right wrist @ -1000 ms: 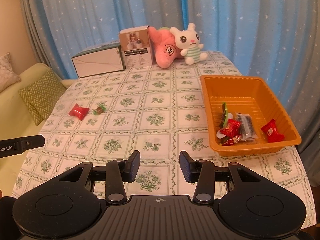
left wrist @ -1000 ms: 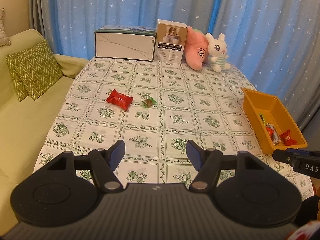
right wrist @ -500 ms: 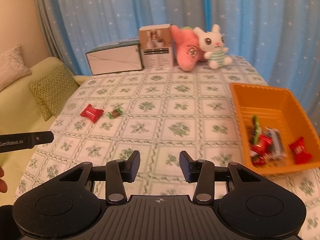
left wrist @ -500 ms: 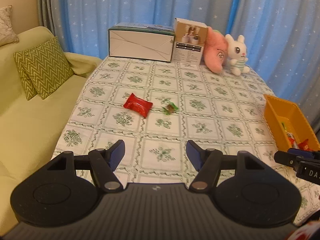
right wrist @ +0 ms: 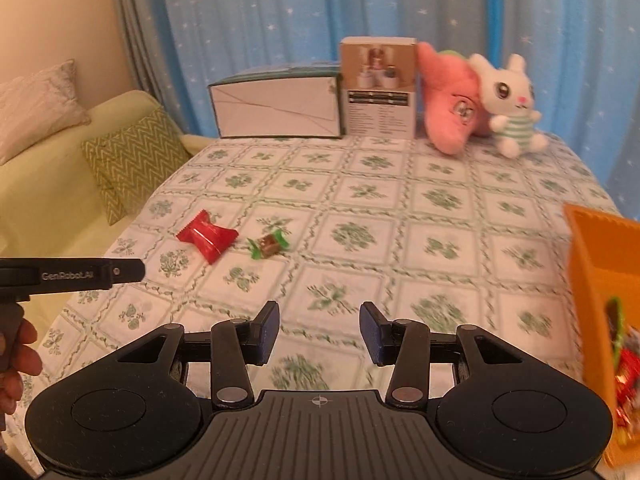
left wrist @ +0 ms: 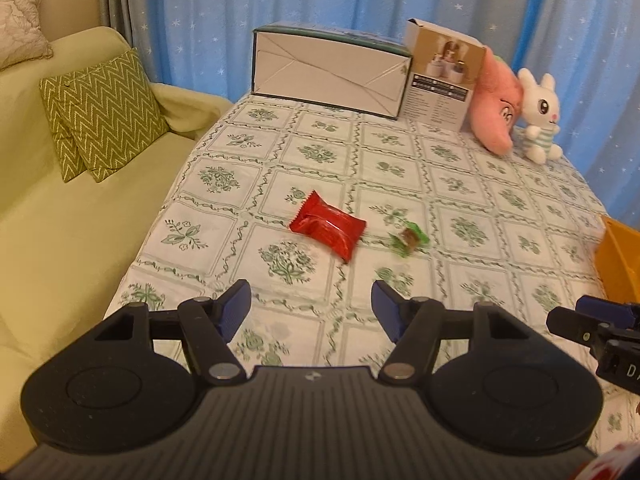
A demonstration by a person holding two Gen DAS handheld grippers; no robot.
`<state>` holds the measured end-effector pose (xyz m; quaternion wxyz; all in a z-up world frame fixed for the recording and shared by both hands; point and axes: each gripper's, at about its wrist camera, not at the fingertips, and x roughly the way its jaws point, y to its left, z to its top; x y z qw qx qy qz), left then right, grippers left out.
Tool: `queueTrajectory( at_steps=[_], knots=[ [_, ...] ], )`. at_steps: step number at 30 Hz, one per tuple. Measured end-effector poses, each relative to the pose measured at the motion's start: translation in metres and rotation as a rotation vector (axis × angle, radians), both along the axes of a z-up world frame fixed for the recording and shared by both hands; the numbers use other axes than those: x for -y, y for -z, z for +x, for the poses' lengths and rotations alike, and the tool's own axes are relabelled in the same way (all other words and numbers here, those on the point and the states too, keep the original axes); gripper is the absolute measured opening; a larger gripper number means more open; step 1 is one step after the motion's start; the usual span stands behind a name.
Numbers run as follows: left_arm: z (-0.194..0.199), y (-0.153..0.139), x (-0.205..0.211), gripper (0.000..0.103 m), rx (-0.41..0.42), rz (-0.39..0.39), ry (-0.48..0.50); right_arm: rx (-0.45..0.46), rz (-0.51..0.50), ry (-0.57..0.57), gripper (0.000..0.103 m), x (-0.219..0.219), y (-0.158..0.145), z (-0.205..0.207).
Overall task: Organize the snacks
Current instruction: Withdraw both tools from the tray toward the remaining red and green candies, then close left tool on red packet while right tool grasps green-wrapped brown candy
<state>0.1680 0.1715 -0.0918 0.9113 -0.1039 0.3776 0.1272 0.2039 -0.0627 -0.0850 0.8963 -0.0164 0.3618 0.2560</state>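
Note:
A red snack packet lies on the floral tablecloth, with a small green-wrapped candy just to its right. My left gripper is open and empty, a short way in front of the packet. My right gripper is open and empty, nearer the table's front, with the packet and candy ahead to its left. The orange tray at the right edge holds several wrapped snacks; its corner shows in the left wrist view.
At the back of the table stand a white box, a smaller carton, a pink plush and a white bunny plush. A green sofa with a zigzag cushion is at the left. Blue curtains hang behind.
Both grippers have moved left and toward the red packet and candy, which now look larger and nearer. The orange tray has slid to the right edge of both views. Jaws stay open.

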Motion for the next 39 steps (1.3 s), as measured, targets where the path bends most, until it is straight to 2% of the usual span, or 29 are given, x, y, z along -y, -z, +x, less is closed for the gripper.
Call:
queueTrajectory(
  at_steps=[5, 14, 25, 27, 28, 30, 39],
  knots=[
    [0.024, 0.018, -0.018, 0.062, 0.004, -0.012, -0.03, 0.028, -0.007, -0.063, 0.057, -0.029, 0.016, 0.028],
    [0.056, 0.032, -0.037, 0.063, 0.025, -0.03, -0.062, 0.036, -0.029, -0.151, 0.058, -0.074, 0.05, 0.076],
    [0.065, 0.041, -0.04, 0.063, 0.015, -0.098, -0.054, 0.051, -0.079, -0.21, 0.058, -0.109, 0.082, 0.111],
    [0.067, 0.043, -0.039, 0.063, 0.012, -0.111, -0.048, 0.053, -0.073, -0.219, 0.051, -0.109, 0.084, 0.113],
    [0.068, 0.043, -0.038, 0.063, 0.01, -0.117, -0.044, 0.06, -0.075, -0.221, 0.038, -0.109, 0.084, 0.112],
    [0.071, 0.045, -0.036, 0.063, 0.01, -0.123, -0.033, 0.062, -0.076, -0.229, 0.029, -0.109, 0.082, 0.111],
    [0.097, 0.053, -0.033, 0.058, 0.02, -0.158, 0.006, 0.076, -0.063, -0.134, 0.027, -0.078, 0.073, 0.1]
  ],
)
